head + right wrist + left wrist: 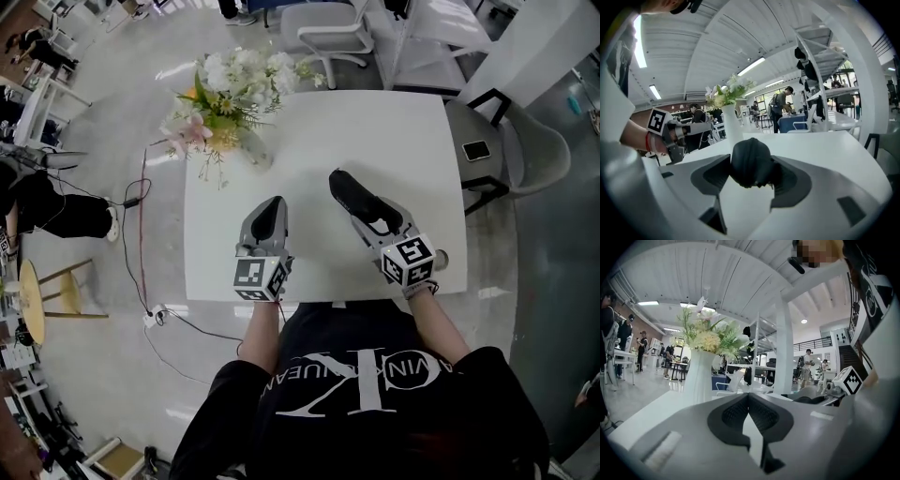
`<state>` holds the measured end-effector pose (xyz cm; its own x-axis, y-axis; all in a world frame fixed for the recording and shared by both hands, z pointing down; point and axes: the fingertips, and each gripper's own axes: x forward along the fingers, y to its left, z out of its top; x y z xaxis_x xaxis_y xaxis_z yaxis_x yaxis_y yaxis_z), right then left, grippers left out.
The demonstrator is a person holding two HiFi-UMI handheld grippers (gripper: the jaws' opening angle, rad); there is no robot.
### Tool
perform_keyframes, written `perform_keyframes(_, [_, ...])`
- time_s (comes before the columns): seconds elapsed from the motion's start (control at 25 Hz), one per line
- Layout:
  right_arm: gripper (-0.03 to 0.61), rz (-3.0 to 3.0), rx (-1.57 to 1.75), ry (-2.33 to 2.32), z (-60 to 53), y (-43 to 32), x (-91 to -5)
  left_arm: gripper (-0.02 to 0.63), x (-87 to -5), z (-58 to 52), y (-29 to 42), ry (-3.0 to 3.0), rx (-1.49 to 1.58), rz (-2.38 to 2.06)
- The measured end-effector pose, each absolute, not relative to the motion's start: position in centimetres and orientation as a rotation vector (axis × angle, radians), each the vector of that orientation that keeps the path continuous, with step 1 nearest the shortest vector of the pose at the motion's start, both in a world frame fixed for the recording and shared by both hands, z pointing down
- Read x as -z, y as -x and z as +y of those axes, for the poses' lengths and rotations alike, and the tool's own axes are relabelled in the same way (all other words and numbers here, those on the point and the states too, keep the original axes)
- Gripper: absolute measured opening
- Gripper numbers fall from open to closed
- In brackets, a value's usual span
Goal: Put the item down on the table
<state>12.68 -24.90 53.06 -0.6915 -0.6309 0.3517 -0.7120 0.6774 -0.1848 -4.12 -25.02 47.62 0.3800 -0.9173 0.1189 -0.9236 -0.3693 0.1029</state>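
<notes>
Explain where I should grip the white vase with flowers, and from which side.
Grip the tall white vase at its plain mid-body, coming level from the person's side. It stands upright, and the flower bunch spreads over its mouth, blocking the top.

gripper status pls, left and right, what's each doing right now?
Left gripper: closed, nothing between its jaws.
Right gripper: closed on a dark rounded item, above the table.

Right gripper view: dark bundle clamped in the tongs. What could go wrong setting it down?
1. The dark bundle looks rounded; released high by the right gripper, it may roll along the table.
2. The flower vase stands ahead to the left; a forward sweep could tip it.
</notes>
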Motion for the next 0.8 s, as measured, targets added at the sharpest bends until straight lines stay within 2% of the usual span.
perform_keyframes(0.8, [0.27,-2.495,-0.518,-0.925,-23.9,-12.4,-58.8,0.012,-48.2,-25.0,4.7,-2.421,-0.08,-1.706])
